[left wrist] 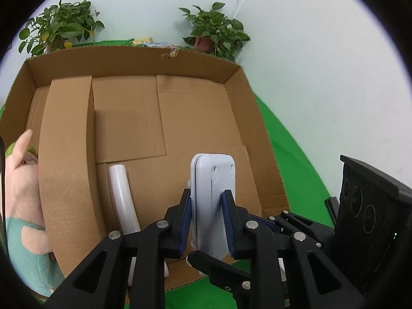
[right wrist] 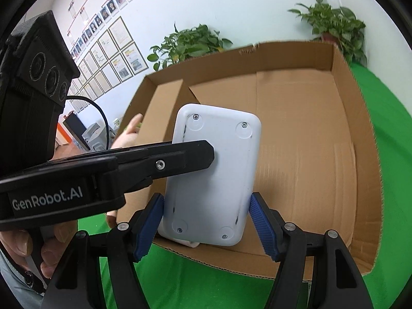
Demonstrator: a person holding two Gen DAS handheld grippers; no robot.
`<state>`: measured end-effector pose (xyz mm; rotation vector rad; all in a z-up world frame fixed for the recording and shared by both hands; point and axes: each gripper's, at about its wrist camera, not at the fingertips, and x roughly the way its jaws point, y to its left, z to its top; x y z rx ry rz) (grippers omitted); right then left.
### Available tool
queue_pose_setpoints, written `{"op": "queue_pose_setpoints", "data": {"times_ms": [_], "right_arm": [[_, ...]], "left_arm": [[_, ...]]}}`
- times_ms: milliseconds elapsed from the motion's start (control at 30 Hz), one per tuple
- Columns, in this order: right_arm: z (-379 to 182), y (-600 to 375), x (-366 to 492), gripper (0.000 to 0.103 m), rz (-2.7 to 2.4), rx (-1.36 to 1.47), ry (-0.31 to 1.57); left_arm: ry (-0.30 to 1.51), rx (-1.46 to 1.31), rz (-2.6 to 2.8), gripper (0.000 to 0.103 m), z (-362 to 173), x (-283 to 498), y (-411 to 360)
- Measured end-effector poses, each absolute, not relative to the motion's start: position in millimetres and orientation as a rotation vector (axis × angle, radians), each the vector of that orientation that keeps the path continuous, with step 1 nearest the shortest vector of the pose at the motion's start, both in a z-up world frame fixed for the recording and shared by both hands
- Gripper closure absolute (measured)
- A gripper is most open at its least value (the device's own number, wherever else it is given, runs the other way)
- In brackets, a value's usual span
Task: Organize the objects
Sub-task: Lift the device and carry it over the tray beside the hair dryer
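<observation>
Cardboard box (left wrist: 144, 59) below, both hand-held grippers, left (left wrist: 207, 206) and right (right wrist: 207, 213), clamp the white device (right wrist: 216, 170).

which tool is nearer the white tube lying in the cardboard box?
Left. The left tool, shut on the flat white plastic device, sits just right of the white tube; the right tool grips the device's far side.

Both wrist cameras look steeply down, close over the box (left wrist: 134, 59) (right wrist: 342, 82); each sees the white device (left wrist: 213, 193) (right wrist: 213, 177) between them.
</observation>
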<state>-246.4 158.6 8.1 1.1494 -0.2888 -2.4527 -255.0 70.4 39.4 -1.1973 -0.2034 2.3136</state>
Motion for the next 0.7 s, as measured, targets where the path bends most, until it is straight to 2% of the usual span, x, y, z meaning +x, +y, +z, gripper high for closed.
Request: {"op": "queue_pose_setpoints", "data": {"times_ms": [267,700], "right_arm": [[-47,157,-261,0.038,-2.341,1.301,-0.344],[-80,153,-278,0.036,-2.298,1.406,-0.356]], "left_arm": [[-0.190,-1.358,2.303,0.081,-8,-267,76],[-0.220,-1.456,2.264,0.079,-38,-286,78]]}}
